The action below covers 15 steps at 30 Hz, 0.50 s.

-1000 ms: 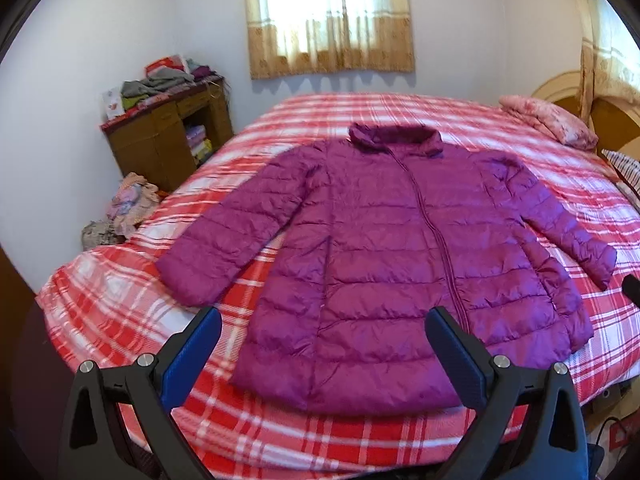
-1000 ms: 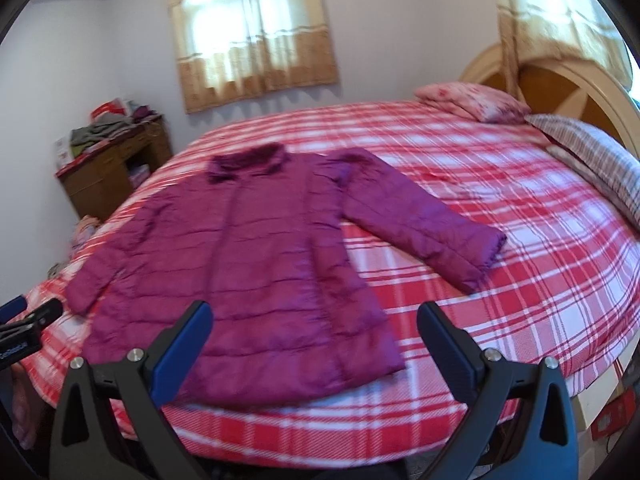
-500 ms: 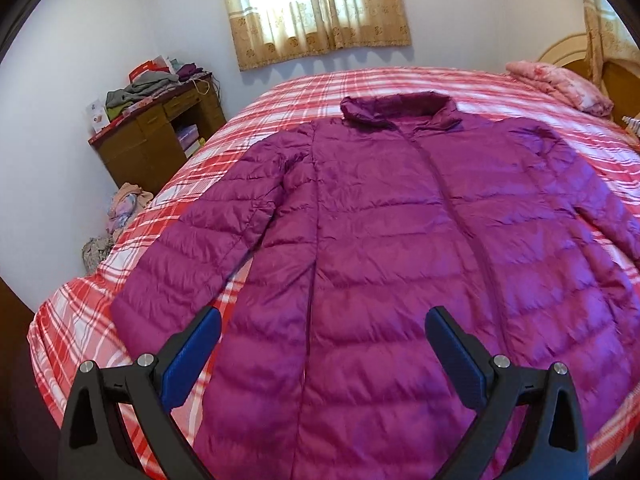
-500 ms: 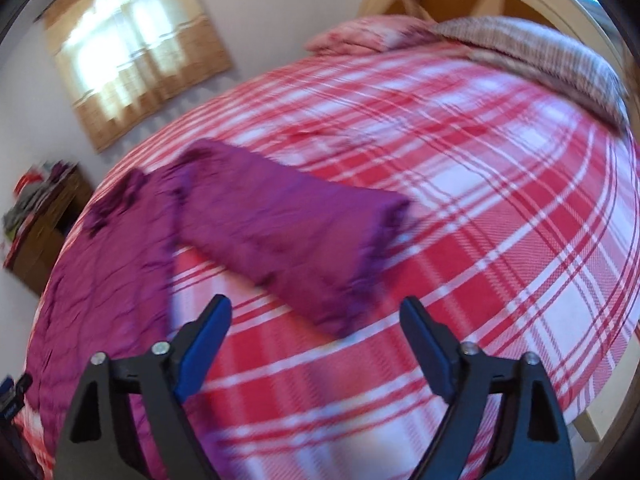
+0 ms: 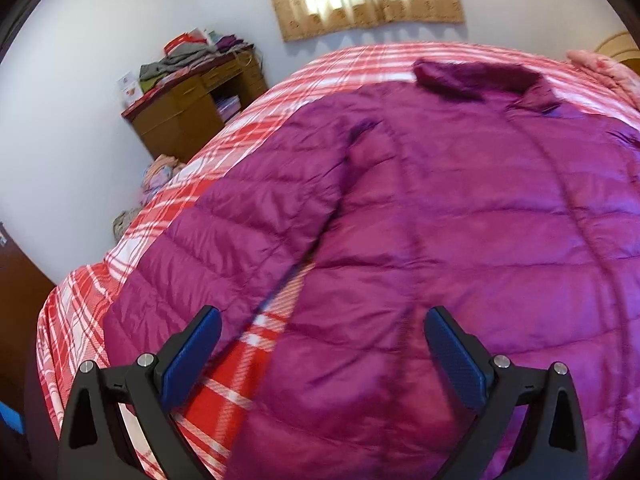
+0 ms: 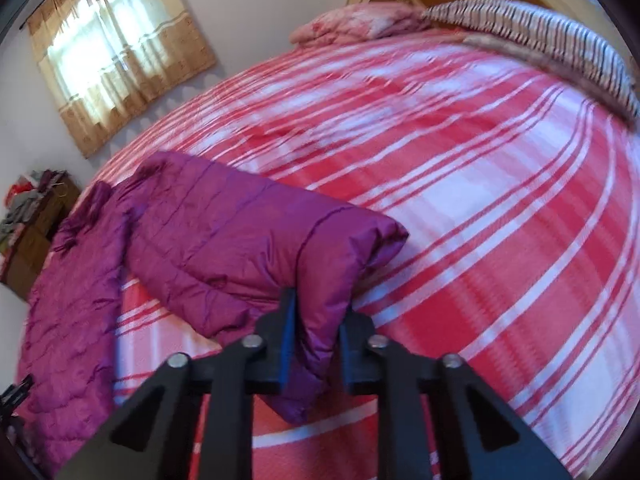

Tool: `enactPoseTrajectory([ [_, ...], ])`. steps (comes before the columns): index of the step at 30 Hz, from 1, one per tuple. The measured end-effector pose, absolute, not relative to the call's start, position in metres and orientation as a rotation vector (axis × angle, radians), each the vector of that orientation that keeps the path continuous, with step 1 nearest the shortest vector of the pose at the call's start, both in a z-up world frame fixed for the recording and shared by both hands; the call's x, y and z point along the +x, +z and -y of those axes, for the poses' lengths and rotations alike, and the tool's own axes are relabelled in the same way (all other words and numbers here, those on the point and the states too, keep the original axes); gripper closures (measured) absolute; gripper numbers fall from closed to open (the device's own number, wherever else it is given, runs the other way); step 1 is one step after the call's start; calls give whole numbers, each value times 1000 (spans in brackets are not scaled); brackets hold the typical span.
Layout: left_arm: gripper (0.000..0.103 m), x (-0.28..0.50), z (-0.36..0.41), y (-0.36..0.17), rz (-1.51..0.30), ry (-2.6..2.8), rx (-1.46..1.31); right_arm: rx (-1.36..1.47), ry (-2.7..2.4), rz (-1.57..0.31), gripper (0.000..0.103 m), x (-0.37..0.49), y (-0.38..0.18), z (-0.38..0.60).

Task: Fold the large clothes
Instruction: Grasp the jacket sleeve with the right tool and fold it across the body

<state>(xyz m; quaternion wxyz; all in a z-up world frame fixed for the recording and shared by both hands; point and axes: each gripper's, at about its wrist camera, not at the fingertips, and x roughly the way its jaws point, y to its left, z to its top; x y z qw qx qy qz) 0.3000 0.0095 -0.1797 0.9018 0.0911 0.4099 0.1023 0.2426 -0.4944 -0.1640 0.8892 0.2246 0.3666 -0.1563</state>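
now that its jaws have just been closing, the right gripper is pinching the cuff of the purple jacket sleeve at lower centre, while the left gripper is hanging spread above the jacket's body, so the sleeve fold is probably beginning.

I see a magenta quilted jacket on a red-and-white plaid bed; my tools' pads are blue.

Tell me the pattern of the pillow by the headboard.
The pillow has dark and pale stripes, shown best in the right wrist view.
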Motion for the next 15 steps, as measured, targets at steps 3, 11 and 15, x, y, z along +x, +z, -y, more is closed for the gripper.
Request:
enactPoseTrajectory([
  [3,1,300,-22,-181,-859,213,163,456,-360,-757,86,246,-160,506],
  [11,1,296,-40,-153,-811,189,108,342,-387,-660,90,272,-108,490],
  [15,1,301,-53,-138,-776,217,69,253,-338,-596,90,293,-70,455],
])
